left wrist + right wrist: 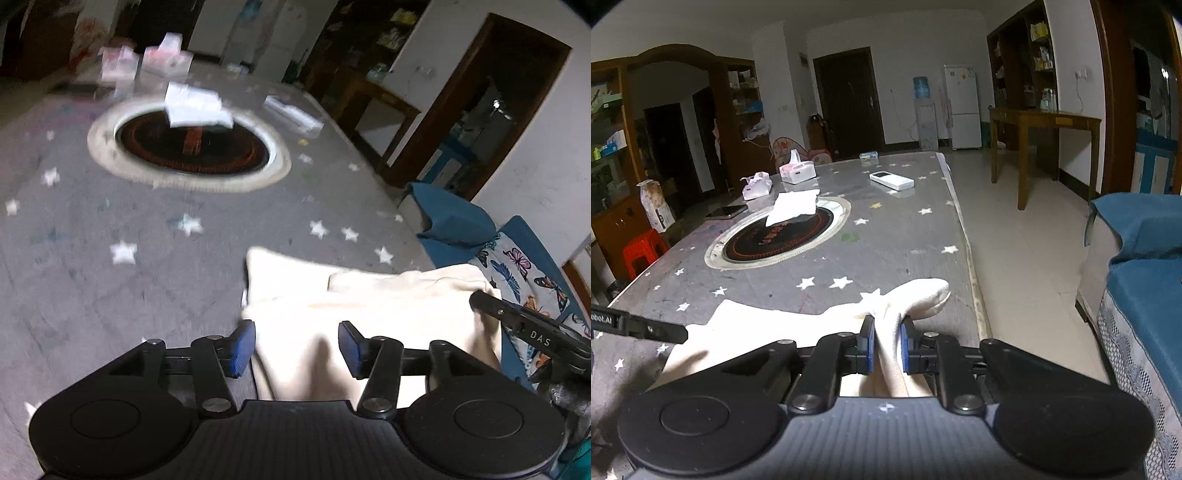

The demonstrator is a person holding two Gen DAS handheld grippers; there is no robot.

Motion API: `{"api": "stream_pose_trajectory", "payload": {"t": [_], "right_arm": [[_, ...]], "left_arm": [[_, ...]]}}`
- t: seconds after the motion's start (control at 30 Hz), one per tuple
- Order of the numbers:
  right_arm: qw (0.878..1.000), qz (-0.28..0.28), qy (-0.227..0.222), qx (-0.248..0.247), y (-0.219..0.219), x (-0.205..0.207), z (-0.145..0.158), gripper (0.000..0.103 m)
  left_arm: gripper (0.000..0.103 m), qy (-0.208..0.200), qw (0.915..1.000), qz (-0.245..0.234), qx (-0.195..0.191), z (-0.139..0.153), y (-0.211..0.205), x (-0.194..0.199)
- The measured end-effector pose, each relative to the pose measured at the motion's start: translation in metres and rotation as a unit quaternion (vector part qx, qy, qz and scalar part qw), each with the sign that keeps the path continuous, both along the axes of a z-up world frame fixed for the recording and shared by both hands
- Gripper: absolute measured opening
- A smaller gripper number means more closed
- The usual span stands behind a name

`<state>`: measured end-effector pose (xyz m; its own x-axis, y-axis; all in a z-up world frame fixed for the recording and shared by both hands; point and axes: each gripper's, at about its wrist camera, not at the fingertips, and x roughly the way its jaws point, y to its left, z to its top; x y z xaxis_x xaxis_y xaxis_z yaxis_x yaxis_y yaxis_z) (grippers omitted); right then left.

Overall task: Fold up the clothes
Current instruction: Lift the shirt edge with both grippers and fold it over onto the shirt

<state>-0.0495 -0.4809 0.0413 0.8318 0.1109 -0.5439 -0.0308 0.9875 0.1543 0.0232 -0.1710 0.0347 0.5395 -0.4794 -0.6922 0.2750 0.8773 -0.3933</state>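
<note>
A cream garment [369, 317] lies at the near edge of the grey star-patterned table [110, 295]. My left gripper [297, 347] is open, its blue pads apart above the garment's left part, holding nothing. My right gripper [887, 343] is shut on a bunched fold of the same cream garment [916, 295], which sticks out past the pads near the table's right edge. The right gripper's finger [524, 325] shows at the right of the left wrist view. The left gripper's finger [639, 326] shows at the left of the right wrist view.
A round black hotplate [779, 236] is set in the table [886, 240], with a white tissue [792, 206] on it. Tissue boxes [798, 171], a phone [726, 211] and a white remote [891, 180] lie further back. A blue sofa [1145, 251] stands right.
</note>
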Motion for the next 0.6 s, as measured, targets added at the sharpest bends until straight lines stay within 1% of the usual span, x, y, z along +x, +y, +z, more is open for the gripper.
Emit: {"api": "stream_pose_trajectory", "payload": {"t": [0.13, 0.27, 0.33, 0.37, 0.43, 0.47, 0.53, 0.57, 0.6], "right_arm": [[1.000, -0.002, 0.004, 0.002, -0.002, 0.001, -0.005, 0.012], [1.000, -0.003, 0.006, 0.002, -0.003, 0.002, -0.007, 0.012], [1.000, -0.003, 0.007, 0.002, -0.003, 0.002, -0.007, 0.012], [1.000, -0.003, 0.007, 0.001, -0.003, 0.002, -0.008, 0.012], [1.000, -0.003, 0.009, 0.001, -0.002, 0.002, -0.009, 0.012], [1.000, -0.004, 0.010, 0.001, -0.002, 0.003, -0.010, 0.012], [1.000, -0.004, 0.012, 0.002, -0.002, 0.004, -0.011, 0.012], [1.000, -0.004, 0.011, 0.003, -0.002, 0.004, -0.012, 0.012], [1.000, -0.003, 0.011, 0.003, -0.001, 0.004, -0.012, 0.012]], "left_arm": [[0.051, 0.016, 0.9999, 0.005, -0.001, -0.012, -0.003, 0.006], [0.051, 0.025, 0.9994, 0.021, -0.013, -0.014, 0.000, 0.007], [0.053, 0.014, 0.9991, 0.039, -0.005, -0.011, 0.003, 0.002], [0.053, 0.006, 0.9992, 0.039, 0.000, -0.011, 0.003, 0.001], [0.053, 0.006, 0.9994, 0.034, 0.004, -0.013, 0.001, 0.002], [0.051, 0.007, 0.9995, 0.030, 0.005, -0.014, 0.000, 0.002], [0.049, 0.010, 0.9998, 0.016, -0.003, -0.015, -0.004, 0.004], [0.034, 0.012, 0.9998, 0.015, -0.006, -0.016, -0.005, 0.006], [0.024, 0.013, 0.9998, 0.014, -0.009, -0.016, -0.007, 0.007]]}}
